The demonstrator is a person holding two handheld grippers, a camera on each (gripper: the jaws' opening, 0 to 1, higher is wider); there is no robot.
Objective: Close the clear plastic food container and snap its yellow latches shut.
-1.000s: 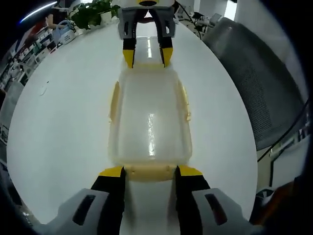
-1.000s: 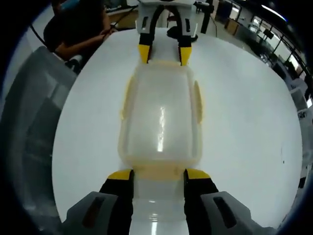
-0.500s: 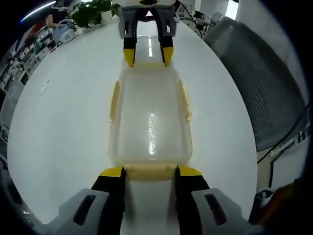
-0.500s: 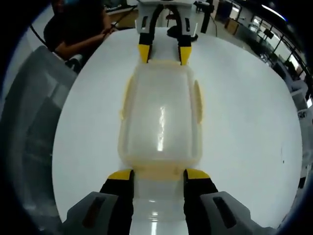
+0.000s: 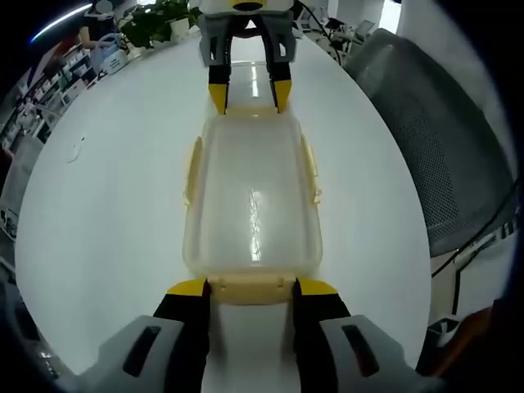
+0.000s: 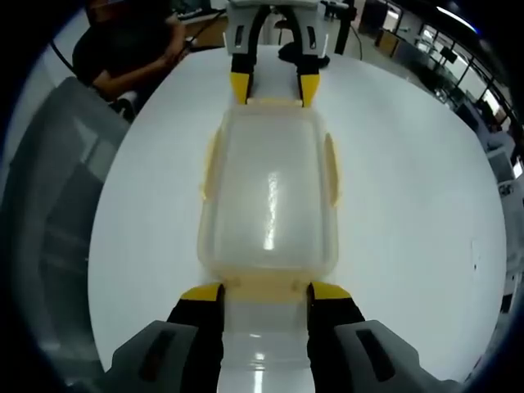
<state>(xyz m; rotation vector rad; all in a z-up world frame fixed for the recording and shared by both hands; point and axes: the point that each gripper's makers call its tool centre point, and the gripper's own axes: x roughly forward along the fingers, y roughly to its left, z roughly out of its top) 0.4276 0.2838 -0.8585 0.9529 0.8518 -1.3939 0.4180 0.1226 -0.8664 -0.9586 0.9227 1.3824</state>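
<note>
The clear plastic container [image 5: 252,196] lies lengthwise on the white table [image 5: 106,188] with its lid on top. Pale yellow latches [image 5: 191,168] run along its long sides. My left gripper [image 5: 250,288] is open, and its yellow tips straddle the near end latch [image 5: 250,285]. At the far end stands my right gripper [image 5: 248,94], tips either side of that end's latch. In the right gripper view the container [image 6: 270,192] runs away from my right gripper [image 6: 264,292], open around its end latch [image 6: 264,286]. The left gripper [image 6: 274,86] is at the far end.
A grey mesh chair [image 5: 434,139] stands close to the table's right edge in the left gripper view. A potted plant [image 5: 155,20] sits at the far end. In the right gripper view a seated person [image 6: 135,49] is at the far left, near the chair [image 6: 49,205].
</note>
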